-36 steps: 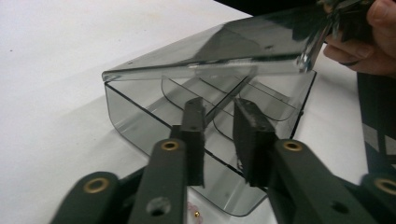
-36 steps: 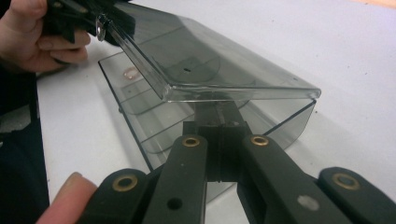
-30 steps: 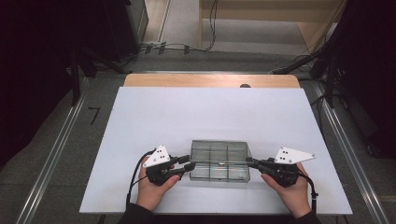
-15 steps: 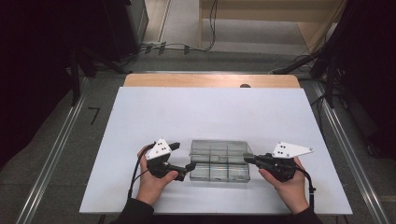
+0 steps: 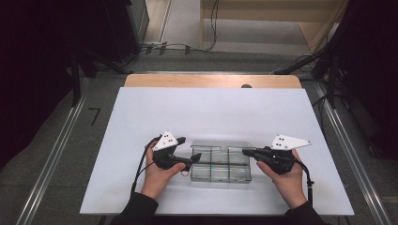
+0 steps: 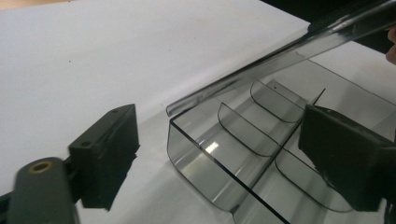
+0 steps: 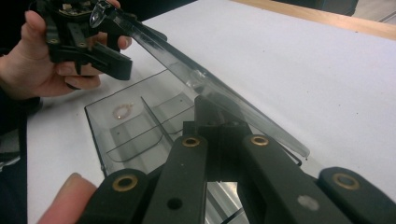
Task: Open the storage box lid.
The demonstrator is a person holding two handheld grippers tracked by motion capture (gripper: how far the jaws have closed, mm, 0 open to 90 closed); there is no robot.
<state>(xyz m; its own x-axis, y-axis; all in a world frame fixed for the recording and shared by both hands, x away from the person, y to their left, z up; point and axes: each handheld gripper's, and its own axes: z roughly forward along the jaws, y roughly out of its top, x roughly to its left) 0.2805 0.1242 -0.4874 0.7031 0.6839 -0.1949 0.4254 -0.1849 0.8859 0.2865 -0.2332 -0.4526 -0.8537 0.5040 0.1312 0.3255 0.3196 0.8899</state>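
The clear box (image 5: 219,164) sits on the white table (image 5: 225,117) right between the 2 grippers, its long axis running side to side, and its lid (image 7: 196,77) is tilted up, hinged along the far edge. The right gripper (image 5: 248,152) has its jaws pinched together on the lid's right end; in the right gripper view the clear panel runs diagonally away from those jaws toward the other hand. The left gripper (image 5: 193,158) is at the box's left end with its jaws apart, 1 block out over the table, the other over the dividers (image 6: 243,126), and the box's left wall (image 6: 196,163) between them. The lid's free corner (image 6: 175,108) floats just above and beyond that wall, not inside the left jaws. So the right hand carries the lid, and my read is that any further swing pivots about that far hinge line, while the left is placed to pinch the wall and steady the base.
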